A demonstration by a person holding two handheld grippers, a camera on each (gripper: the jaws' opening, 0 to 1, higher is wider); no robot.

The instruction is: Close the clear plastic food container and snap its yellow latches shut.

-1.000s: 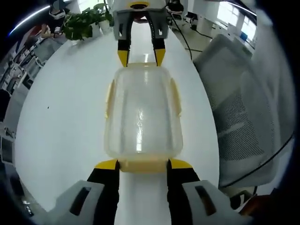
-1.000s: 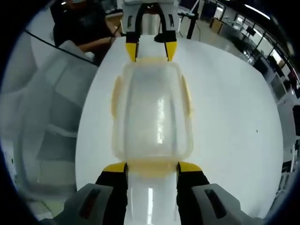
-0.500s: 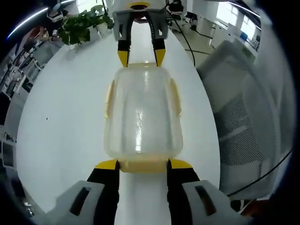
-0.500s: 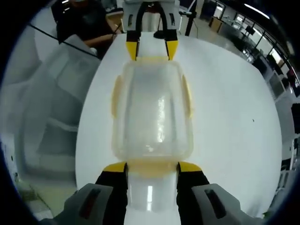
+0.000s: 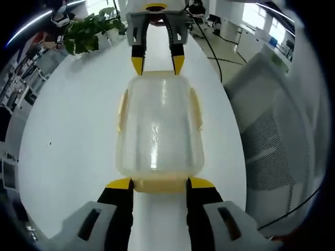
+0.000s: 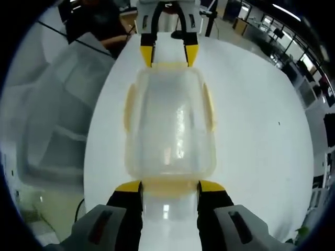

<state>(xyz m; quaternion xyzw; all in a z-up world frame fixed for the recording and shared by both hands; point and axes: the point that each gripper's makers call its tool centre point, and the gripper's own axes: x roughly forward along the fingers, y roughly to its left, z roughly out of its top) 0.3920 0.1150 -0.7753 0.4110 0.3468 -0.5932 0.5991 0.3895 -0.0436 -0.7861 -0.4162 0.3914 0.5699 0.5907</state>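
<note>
Currently parted wide, left gripper (image 5: pixel 154 183) and right gripper (image 6: pixel 169 186) jaws bracket opposite yellow end latches of the lidded clear container (image 5: pixel 158 125) on the white table (image 5: pixel 68 130), gripping nothing. Uneven pressing could skid it.

In the left gripper view, the white surface (image 5: pixel 68 130) is sliding beneath the camera. A small dark speck (image 5: pixel 51 144) on it is drifting toward the bottom, the green potted plant (image 5: pixel 89 31) is edging toward the top left, and the grey mesh chair (image 5: pixel 272 136) is spreading across the right side. In the right gripper view, the speck (image 6: pixel 279 124) is creeping upward and a thin dark cable (image 6: pixel 78 209) is coming in at the lower left.
</note>
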